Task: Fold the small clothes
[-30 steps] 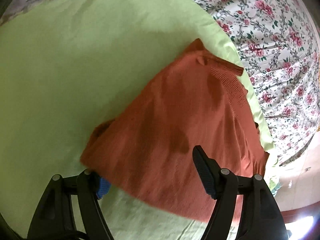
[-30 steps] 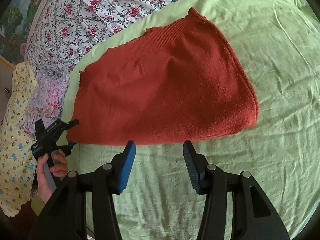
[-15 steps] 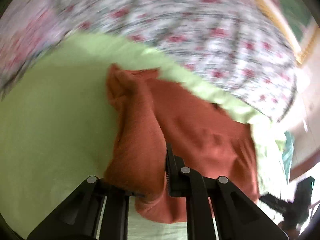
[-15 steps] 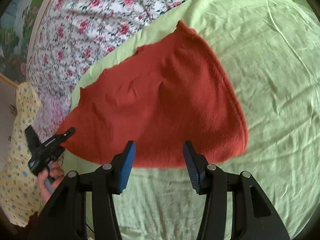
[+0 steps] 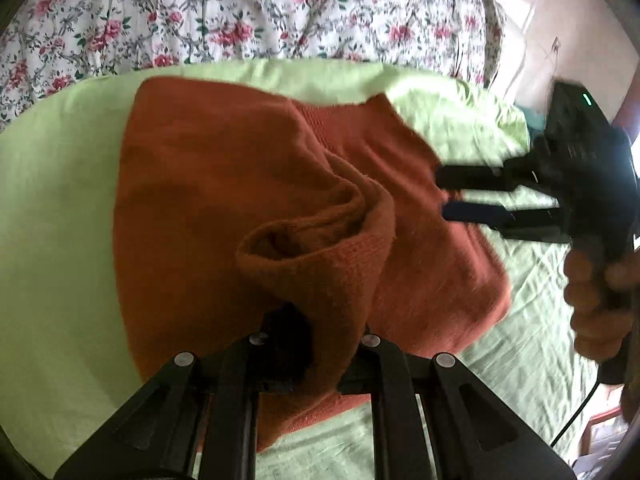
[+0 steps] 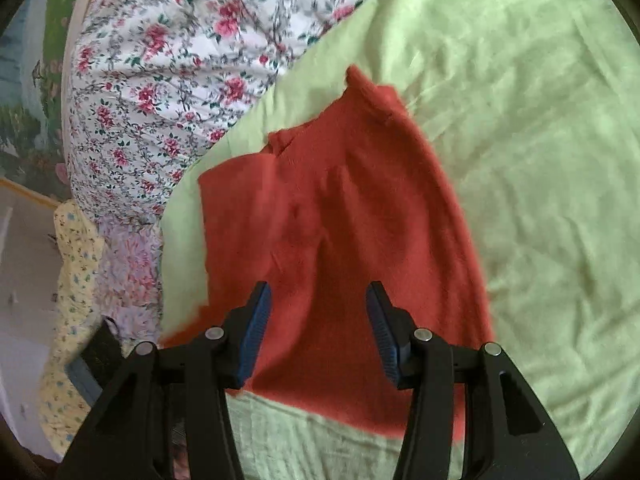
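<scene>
Folding is under way on the rust-red knitted garment (image 5: 208, 184), which is lying on the light green sheet (image 5: 52, 200) spread over a floral bedcover (image 5: 240, 8). I am pinching a ribbed edge of it in the left tongs (image 5: 320, 344), low in the centre of the left wrist view; the jaws are clamped almost fully together with cloth bunched between them, and the gripped flap is standing up as a rolled hump over the rest of the garment. I judge that I am carrying that side across the body of the garment to make the fold.

The right tongs (image 6: 316, 336) are about half open and holding nothing. In the right wrist view they are hanging over the near part of the garment (image 6: 344, 216), low in the centre of the frame; whether the pads are touching the knit I cannot tell. The left wrist view is showing the same tool at the right edge, gripped by a hand (image 5: 596, 300), its fingers reaching in over the garment's right side.

Next, in my judgement, I should be laying the lifted flap down flat with its edge squared to the far side, while the right tongs are pinning or smoothing the lower layer so it is not dragging along.
</scene>
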Motion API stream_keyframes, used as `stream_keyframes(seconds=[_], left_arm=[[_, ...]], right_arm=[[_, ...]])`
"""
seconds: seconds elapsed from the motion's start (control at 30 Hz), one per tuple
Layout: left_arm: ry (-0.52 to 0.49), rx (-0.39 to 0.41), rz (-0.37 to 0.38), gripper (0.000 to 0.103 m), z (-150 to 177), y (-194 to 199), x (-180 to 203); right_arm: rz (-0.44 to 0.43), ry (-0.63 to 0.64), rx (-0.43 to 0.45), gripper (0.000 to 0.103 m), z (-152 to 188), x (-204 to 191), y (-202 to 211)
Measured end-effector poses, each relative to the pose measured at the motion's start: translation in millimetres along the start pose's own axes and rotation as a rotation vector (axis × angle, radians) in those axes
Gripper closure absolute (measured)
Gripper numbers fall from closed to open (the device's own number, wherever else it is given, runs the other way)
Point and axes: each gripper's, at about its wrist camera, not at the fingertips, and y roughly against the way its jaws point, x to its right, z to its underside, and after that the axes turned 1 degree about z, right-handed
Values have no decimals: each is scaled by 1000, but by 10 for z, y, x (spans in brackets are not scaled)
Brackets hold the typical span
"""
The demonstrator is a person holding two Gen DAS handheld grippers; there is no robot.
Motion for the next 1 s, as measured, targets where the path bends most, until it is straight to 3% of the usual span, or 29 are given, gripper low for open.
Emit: stream_keyframes(seconds=[0.3, 0.4, 0.47, 0.53, 0.73, 0.83, 1.0], left_arm=[[-93, 19, -69, 91, 31, 46, 153], [-113, 23, -81, 91, 20, 88, 183], [-122, 28, -82, 91, -15, 144, 207], [-126, 53, -63, 91, -100, 253, 244], [-142, 108, 77, 91, -350, 356, 594], [-146, 69, 117, 91, -362, 104, 760], [-177, -12, 124, 91, -252, -277, 955]], right_arm=[[-129, 18, -132, 46, -372, -299, -816], [-112, 55, -176, 47, -485, -436, -1103], [-96, 97, -198, 85, -527, -514, -1197], [-83, 138, -193, 86, -564, -622, -1145], [-152, 293, -33, 87, -681, -836, -340], [-68, 329, -16, 87, -716, -633, -201], [26, 229, -52, 87, -679, 35, -276]])
